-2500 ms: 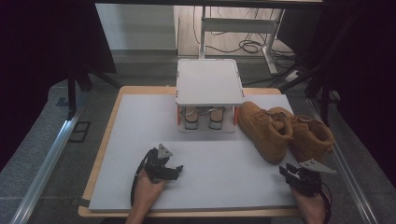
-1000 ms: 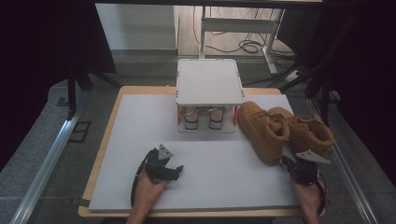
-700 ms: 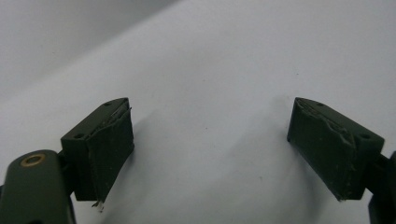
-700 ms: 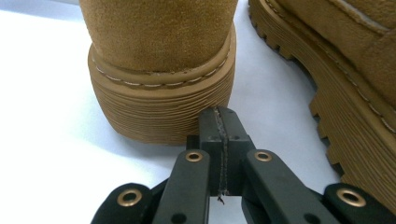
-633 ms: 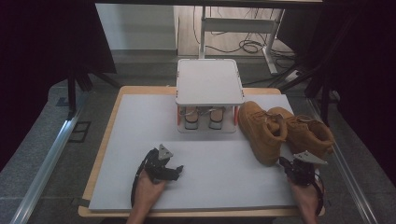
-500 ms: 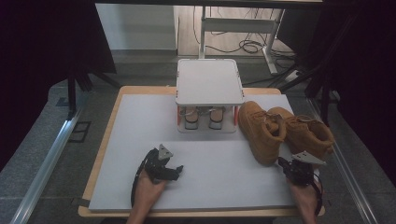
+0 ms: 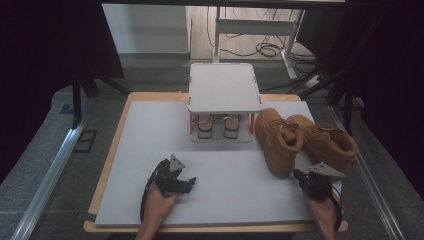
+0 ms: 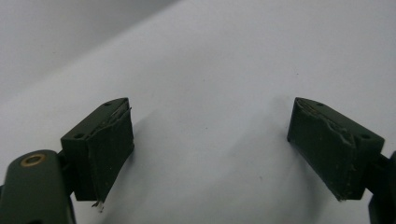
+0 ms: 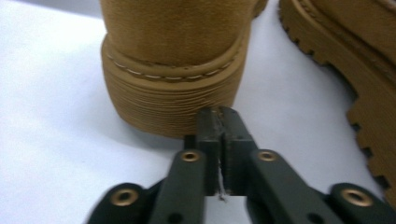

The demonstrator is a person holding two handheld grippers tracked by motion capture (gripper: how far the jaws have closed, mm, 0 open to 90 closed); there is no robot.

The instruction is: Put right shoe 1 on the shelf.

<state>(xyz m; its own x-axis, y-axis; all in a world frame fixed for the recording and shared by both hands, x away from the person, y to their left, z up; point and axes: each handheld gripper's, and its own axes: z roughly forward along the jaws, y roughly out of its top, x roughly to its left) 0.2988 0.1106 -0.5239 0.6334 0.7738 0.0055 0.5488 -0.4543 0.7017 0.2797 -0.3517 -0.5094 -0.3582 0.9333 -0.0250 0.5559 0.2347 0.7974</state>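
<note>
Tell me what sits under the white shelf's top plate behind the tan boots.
Under the white shelf stand two pale shoes, toes toward the camera, between red-edged legs. Their rear halves are covered by the top plate, so anything behind them cannot be seen.

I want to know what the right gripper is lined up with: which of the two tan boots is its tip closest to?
The left tan boot: its heel sits just ahead of the right gripper. The right tan boot lies off to the side.
</note>
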